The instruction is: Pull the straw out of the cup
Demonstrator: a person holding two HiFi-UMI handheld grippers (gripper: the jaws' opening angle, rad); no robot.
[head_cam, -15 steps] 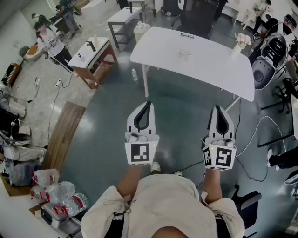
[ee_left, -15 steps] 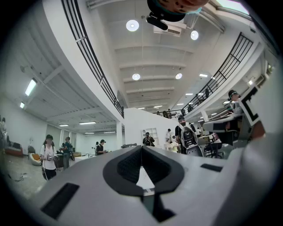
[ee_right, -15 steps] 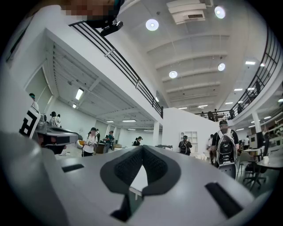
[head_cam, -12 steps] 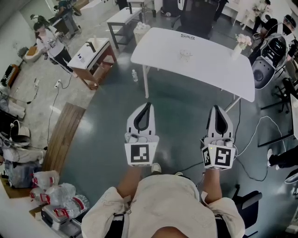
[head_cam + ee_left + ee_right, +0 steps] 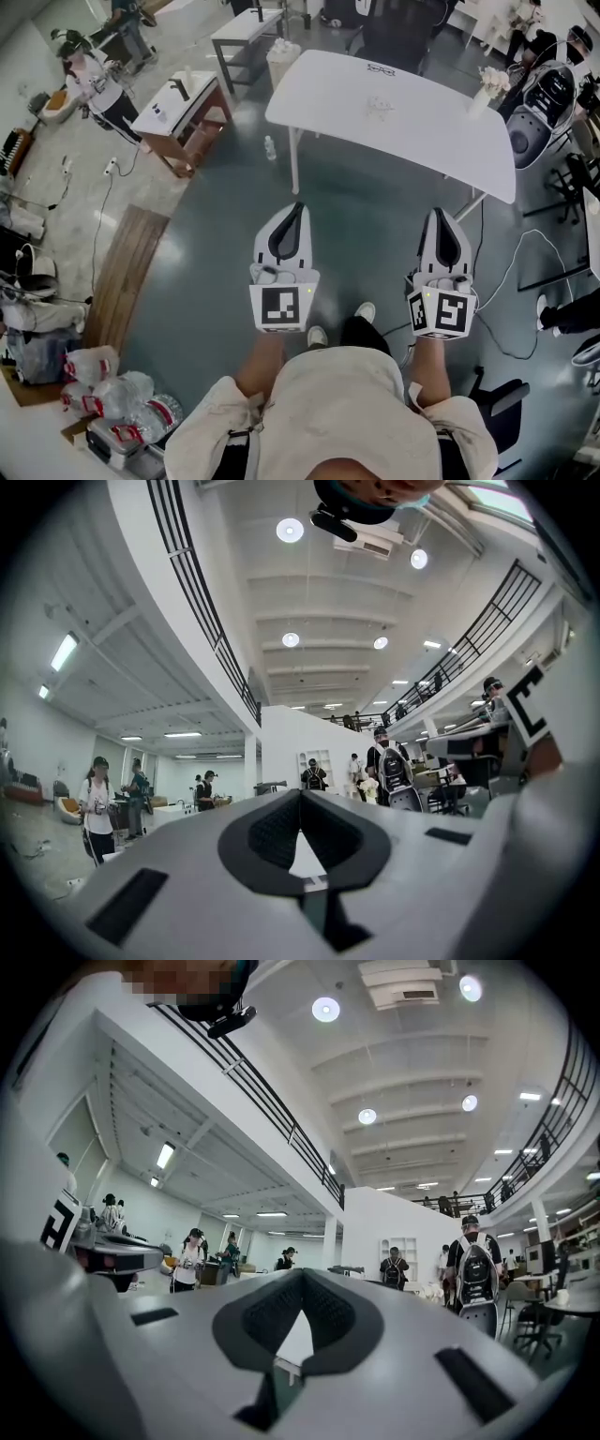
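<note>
**Arm pose.** In the head view we see both forearms reaching forward from the bottom of the frame, roughly parallel and well apart. The left forearm [image 5: 256,364] carries the left gripper [image 5: 297,214] at centre left. The right forearm [image 5: 428,367] carries the right gripper [image 5: 441,217] at centre right. Both grippers are held about level over the floor [image 5: 366,239], with their tips towards the top of the frame. Each marker cube faces the camera: the left cube [image 5: 282,307] and the right cube [image 5: 442,315].

**Gripper state.**
- In the left gripper view, the left gripper [image 5: 300,797] has its jaw tips together. Only the rounded gap behind the tips stays open, and nothing is between the jaws.
- In the right gripper view, the right gripper [image 5: 302,1277] has its jaws fully together in the same way, and they hold nothing.
- Neither gripper touches any object.

**Task item.** The table [image 5: 422,141] stands in the upper centre of the head view, beyond both grippers and well apart from them. What may be the cup [image 5: 378,110] is a small pale item near the table's middle. It is too small for us to confirm, and we cannot make out the straw. A vase [image 5: 485,90] stands near the table's right end.
</note>
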